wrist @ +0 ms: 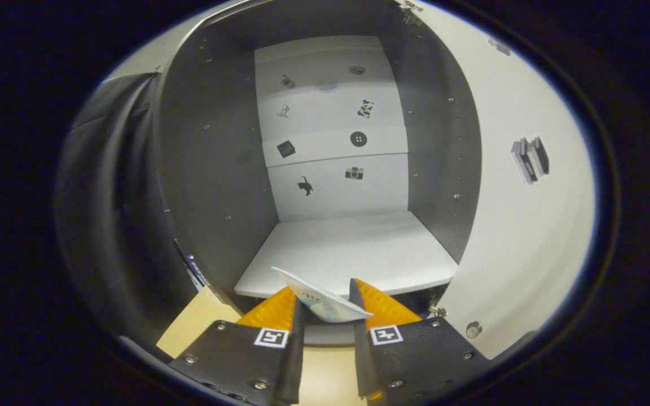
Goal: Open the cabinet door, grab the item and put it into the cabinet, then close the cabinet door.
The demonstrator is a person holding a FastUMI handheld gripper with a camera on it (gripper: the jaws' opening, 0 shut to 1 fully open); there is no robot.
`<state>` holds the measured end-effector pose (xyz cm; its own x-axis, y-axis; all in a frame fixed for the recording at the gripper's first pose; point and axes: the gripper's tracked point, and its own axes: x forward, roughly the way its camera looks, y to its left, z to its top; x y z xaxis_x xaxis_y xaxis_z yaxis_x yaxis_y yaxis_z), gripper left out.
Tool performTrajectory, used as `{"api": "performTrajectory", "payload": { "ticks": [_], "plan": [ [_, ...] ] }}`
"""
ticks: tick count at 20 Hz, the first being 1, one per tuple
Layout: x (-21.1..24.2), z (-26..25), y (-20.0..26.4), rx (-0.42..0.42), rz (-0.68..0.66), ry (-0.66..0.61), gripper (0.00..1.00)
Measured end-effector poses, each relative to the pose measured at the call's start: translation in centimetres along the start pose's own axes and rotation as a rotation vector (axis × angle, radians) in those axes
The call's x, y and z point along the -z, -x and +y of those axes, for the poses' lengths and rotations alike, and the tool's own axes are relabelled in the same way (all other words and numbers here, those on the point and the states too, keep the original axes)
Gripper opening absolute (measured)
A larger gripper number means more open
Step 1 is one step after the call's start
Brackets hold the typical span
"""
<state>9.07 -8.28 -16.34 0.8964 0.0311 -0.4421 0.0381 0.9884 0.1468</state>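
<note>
**Risk note: card at cabinet mouth, release pending**

Fingers pinch a thin flat card (320,299); gripper (325,307) holds it by one end, both pads pressed on its faces. Card sticks out tilted, free corner pointing left and up, just short of the front lip of the cabinet floor (353,254). Cabinet door (522,225) hangs open on my right, swung wide. Item is not inside yet; my judgement is that I am in the carry-in step, with release and door closing left to do.

What could go wrong from here:

- Free corner of the card catches the floor's front edge if I go in low. Thin card would flex or twist out of my pinch.
- Grip sits near one end only, so a knock could pivot the card between the pads.
- Release too near the lip: card could overhang or slide out, then foul the door when it closes.
- Left side wall (212,169) is near on my approach; drifting left could scrape it.
- Door hinge (435,309) sits just beside my right finger; a sideways wobble there could nudge the door.
</note>
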Motion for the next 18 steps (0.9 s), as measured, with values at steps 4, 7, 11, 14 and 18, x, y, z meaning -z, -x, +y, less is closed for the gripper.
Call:
{"api": "performTrajectory", "payload": {
  "ticks": [4,7,11,14,18],
  "plan": [
    [-1.8,-0.2,-3.8,0.021,0.019,-0.023,0.38],
    [-2.0,-0.5,-6.0,0.045,0.065,-0.030,0.38],
    [-1.3,-0.7,-8.0,0.059,0.166,-0.052,0.38],
    [-0.8,-0.9,-8.5,0.075,0.216,-0.036,0.38],
    [-0.3,-0.8,-9.2,0.075,0.252,-0.031,0.40]
  ]
}}
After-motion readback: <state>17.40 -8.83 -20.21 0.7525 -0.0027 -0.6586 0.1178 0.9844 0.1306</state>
